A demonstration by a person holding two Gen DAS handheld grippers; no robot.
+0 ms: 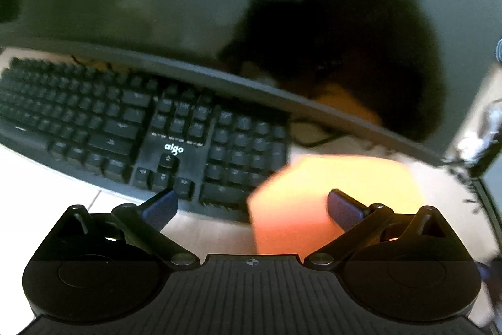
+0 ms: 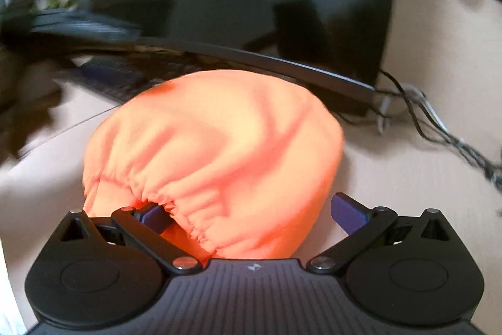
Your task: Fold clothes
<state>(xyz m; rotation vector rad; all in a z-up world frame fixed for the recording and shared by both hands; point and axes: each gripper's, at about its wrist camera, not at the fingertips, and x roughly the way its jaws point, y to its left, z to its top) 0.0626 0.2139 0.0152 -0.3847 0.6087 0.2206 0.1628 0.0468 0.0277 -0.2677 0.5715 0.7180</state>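
Observation:
An orange garment (image 2: 216, 153) with an elastic gathered hem lies bunched on the pale desk, right in front of my right gripper (image 2: 251, 212). That gripper is open, its fingers wide apart, and the cloth bulges between them without being pinched. In the left wrist view the same orange cloth (image 1: 332, 193) shows blurred as a flat patch on the desk. My left gripper (image 1: 252, 204) is open, and the cloth lies between its fingers, nearer the right finger.
A black keyboard (image 1: 141, 127) lies ahead of the left gripper. A dark monitor (image 1: 188, 5) stands behind it and shows in the right wrist view (image 2: 282, 5). Cables (image 2: 439, 121) trail across the desk at the right.

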